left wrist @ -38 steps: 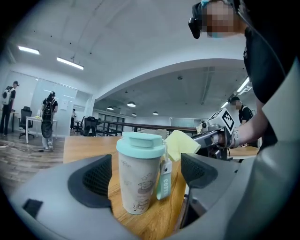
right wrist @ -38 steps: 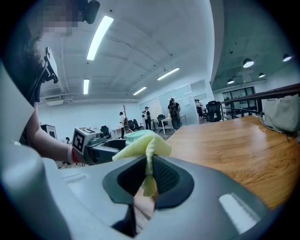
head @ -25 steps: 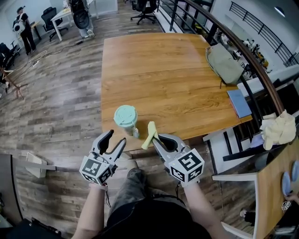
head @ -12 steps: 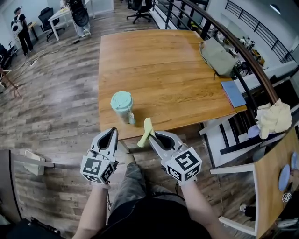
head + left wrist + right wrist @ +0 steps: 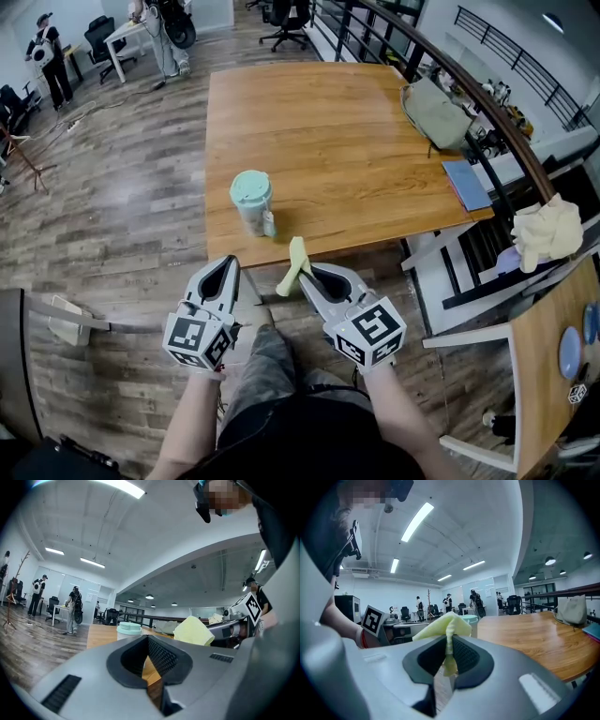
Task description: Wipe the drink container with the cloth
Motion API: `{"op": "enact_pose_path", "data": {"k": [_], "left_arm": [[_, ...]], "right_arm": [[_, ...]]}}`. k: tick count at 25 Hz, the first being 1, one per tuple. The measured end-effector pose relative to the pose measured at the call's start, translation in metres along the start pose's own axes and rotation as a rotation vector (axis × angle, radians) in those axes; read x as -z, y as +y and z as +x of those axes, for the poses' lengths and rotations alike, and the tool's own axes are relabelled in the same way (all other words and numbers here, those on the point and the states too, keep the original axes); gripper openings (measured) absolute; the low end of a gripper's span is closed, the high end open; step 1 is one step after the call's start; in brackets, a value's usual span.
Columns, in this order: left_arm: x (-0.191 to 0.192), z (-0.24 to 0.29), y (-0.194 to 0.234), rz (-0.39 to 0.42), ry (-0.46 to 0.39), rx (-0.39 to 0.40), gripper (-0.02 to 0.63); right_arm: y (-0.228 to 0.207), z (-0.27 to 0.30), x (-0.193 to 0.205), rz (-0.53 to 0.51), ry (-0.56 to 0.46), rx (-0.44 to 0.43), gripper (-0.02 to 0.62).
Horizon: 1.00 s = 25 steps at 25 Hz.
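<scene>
Right gripper: clenched on the pale yellow cloth, pinching one fold between the jaw pads, with the rest of the cloth standing up loosely above the jaws. Held short of the desk's near edge, above the person's lap.

Left gripper: jaws closed together, nothing between them. Level with the right gripper, just beside it, also short of the desk edge.

Drink container: upright on the desk, close to the near edge and towards the near left corner. Mint-green lid, clear body, small label low on the side. Beyond both grippers, touched by neither, and apart from the cloth. In the left gripper view, just above the closed jaws, lid only.

Desk: bare wood over most of the top. Grey-green bag at the far right edge; blue book at the right edge, nearer.

Surroundings: wood-plank floor; curved dark railing to the right; crumpled cream fabric beyond it.
</scene>
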<state>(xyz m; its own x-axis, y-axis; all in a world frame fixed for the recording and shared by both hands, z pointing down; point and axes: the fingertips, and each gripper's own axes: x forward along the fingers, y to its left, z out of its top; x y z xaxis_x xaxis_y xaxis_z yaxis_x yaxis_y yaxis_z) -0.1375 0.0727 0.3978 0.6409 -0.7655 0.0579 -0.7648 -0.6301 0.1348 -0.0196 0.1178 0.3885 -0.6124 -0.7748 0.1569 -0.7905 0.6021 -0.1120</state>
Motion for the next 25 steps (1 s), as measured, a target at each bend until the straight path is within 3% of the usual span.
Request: {"op": "enact_pose_path", "data": {"k": [14,25], "left_arm": [[-0.012,-0.027,-0.021,-0.007,-0.045,0.021,-0.003],[-0.022,-0.045,-0.035,-0.008,-0.064,-0.011,-0.003]], "right_arm": [[0.027,-0.018,0.002,-0.024,-0.02,0.022,0.041],[0.038,-0.032,-0.002,-0.032,-0.056,0.05,0.041]]}}
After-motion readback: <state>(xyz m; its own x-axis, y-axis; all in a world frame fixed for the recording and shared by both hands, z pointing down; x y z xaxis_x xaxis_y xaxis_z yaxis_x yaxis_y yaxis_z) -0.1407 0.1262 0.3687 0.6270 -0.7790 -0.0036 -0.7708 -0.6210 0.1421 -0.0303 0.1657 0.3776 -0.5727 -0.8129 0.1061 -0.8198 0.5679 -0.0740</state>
